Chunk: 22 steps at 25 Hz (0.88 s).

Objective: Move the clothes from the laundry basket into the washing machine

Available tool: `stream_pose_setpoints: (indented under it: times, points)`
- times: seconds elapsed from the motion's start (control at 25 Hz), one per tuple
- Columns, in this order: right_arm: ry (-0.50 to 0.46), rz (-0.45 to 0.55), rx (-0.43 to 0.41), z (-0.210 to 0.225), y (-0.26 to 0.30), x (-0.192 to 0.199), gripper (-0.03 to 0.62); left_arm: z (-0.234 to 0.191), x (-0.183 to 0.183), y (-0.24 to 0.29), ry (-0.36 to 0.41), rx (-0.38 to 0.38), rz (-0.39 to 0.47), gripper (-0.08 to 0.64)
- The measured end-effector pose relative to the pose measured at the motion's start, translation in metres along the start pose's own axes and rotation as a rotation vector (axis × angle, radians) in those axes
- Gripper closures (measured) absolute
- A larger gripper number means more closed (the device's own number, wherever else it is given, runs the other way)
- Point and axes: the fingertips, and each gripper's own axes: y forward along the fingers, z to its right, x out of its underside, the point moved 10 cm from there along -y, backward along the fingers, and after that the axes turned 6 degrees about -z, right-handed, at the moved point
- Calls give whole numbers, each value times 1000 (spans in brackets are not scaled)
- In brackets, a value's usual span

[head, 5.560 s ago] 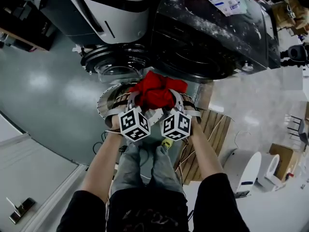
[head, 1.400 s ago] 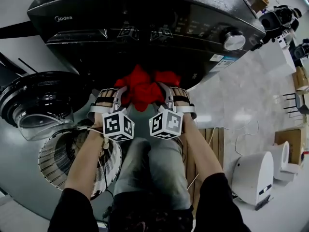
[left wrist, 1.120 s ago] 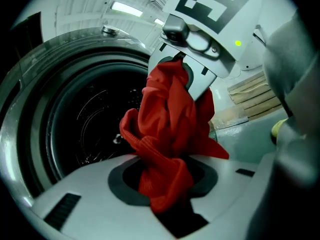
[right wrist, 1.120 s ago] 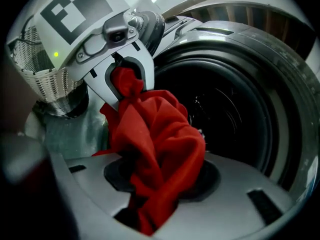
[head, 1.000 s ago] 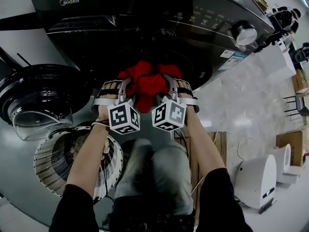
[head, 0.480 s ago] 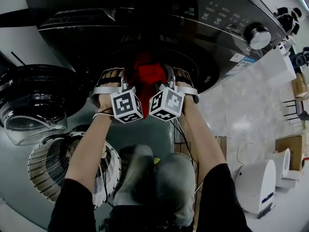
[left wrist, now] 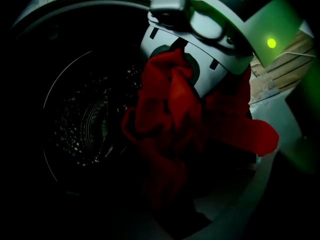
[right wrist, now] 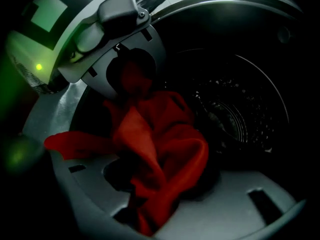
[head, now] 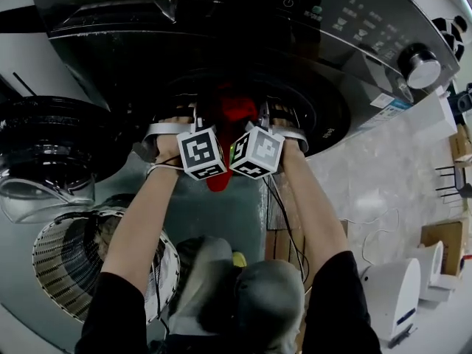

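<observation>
You've got the red garment (head: 233,111) bunched at the washer (head: 346,21) door mouth w/ fingers of left gripper (head: 198,116) & right gripper (head: 262,116) both clamped on it, and it's prob. light, soft & floppy w/ a tail dangling, so grip the thick bunched middle, not the loose end.

Left tongs (head: 196,118), right tongs (head: 264,118): two. Red garment (head: 234,113): one. Washing machine (head: 221,43): one. Laundry basket (head: 66,271): one.
</observation>
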Motion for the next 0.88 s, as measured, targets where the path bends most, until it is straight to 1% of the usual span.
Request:
stream_pose_setpoints:
  times: [0.08, 0.2, 0.32, 0.44, 0.48, 0.52, 0.56, 0.6, 0.64, 0.68, 0.76, 0.88]
  points:
    - [8, -16, 15, 4, 5, 0, 410, 1, 0, 8, -6, -5, -14, 411]
    - [0, -10, 17, 2, 15, 1, 402, 2, 2, 17, -18, 6, -16, 408]
    - [-12, -26, 18, 3, 18, 4, 383, 3, 1, 21, -4, 20, -12, 400]
    - [-28, -38, 18, 0, 20, 4, 374, 6, 1, 24, 27, 37, -9, 390]
    - [-45, -33, 16, -2, 21, 3, 362, 7, 1, 25, 44, 47, -7, 380]
    - [-64, -26, 12, -5, 23, 3, 332, 8, 1, 26, 64, 60, -3, 367]
    - [-81, -20, 8, -7, 24, 4, 287, 10, 1, 26, 82, 74, 2, 343]
    - [-94, -17, 6, -10, 25, 4, 255, 12, 1, 25, 97, 86, 6, 308]
    - [-104, -17, 4, -12, 25, 5, 240, 13, 1, 25, 106, 96, 9, 285]
    - [-112, -17, 4, -14, 25, 5, 232, 14, 1, 25, 110, 104, 9, 258]
    - [-122, -12, 8, -15, 23, 5, 229, 14, 1, 24, 98, 105, 10, 233]
    - [-104, 10, 26, -14, 20, 4, 227, 10, -1, 23, 69, 83, 18, 224]
